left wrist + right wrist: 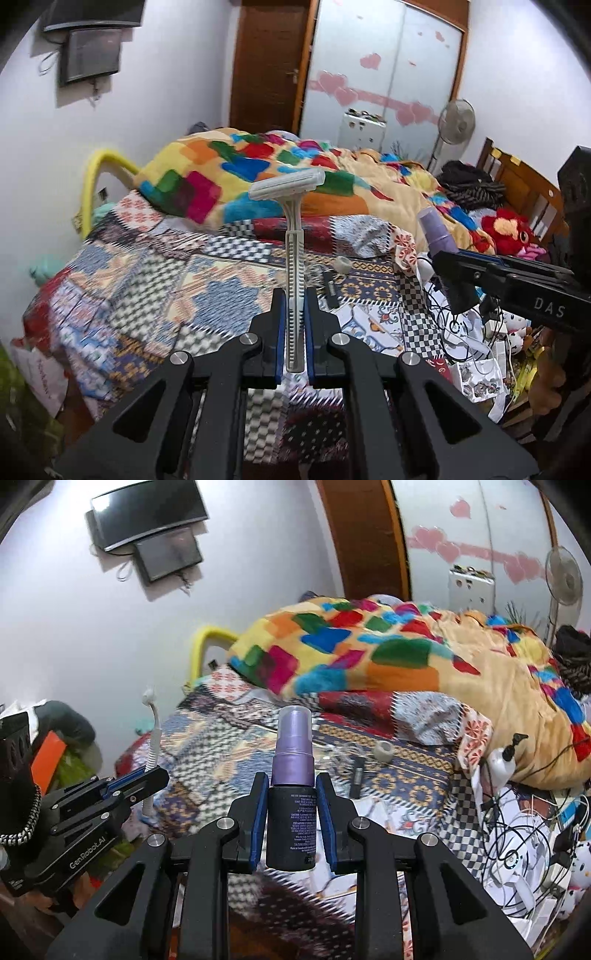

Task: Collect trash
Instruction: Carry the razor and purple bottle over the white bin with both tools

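A pale grey disposable razor (293, 258) stands upright between the blue pads of my left gripper (294, 299), which is shut on its handle, head up above the patterned bed. My right gripper (291, 782) is shut on a small black spray bottle (291, 823) with a purple cap, also held upright. In the left wrist view the right gripper (452, 280) and the spray bottle (436, 230) show at the right. From the right wrist camera, the left gripper (153, 775) with the razor (153, 738) is low on the left. On the bed lie a tape roll (384, 752) and a dark stick-shaped item (357, 777).
A multicoloured blanket (280, 173) is heaped across the bed. Cables, papers and chargers (517, 834) clutter the bed's right side, with plush toys (508, 230) beyond. A standing fan (456, 123), wardrobe (384, 70) and wall screens (92, 51) are behind. A bag (40, 373) sits at the left foot.
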The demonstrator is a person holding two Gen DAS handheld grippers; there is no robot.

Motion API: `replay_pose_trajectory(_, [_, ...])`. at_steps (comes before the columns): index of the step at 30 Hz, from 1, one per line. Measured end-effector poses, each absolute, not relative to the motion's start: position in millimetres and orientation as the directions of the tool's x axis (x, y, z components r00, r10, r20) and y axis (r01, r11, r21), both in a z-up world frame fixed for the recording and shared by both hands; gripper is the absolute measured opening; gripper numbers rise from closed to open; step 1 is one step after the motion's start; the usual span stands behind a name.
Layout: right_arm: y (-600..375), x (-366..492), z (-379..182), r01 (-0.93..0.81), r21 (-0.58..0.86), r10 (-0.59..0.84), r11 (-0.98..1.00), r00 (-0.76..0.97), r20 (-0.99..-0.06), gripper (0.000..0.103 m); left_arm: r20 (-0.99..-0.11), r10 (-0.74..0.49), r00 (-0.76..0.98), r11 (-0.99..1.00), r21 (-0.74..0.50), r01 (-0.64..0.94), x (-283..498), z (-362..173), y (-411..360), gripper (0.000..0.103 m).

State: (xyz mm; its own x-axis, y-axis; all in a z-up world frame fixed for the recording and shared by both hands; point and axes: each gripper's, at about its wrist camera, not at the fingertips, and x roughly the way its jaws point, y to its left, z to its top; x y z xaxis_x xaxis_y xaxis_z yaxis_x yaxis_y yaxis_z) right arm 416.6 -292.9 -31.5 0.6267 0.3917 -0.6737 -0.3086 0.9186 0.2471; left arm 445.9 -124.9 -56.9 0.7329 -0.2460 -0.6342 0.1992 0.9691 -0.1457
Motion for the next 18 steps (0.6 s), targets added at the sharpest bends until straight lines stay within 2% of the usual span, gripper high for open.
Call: replay_pose_trajectory(18, [-169.0, 327.6, -15.2, -0.507, 0.229, 0.52, 0.831, 0.561, -0.645, 0.024, -0.605, -0.055, 0.794, 0.991, -0.132, -0.032, 304.5, -44.6, 17.4, 0.008])
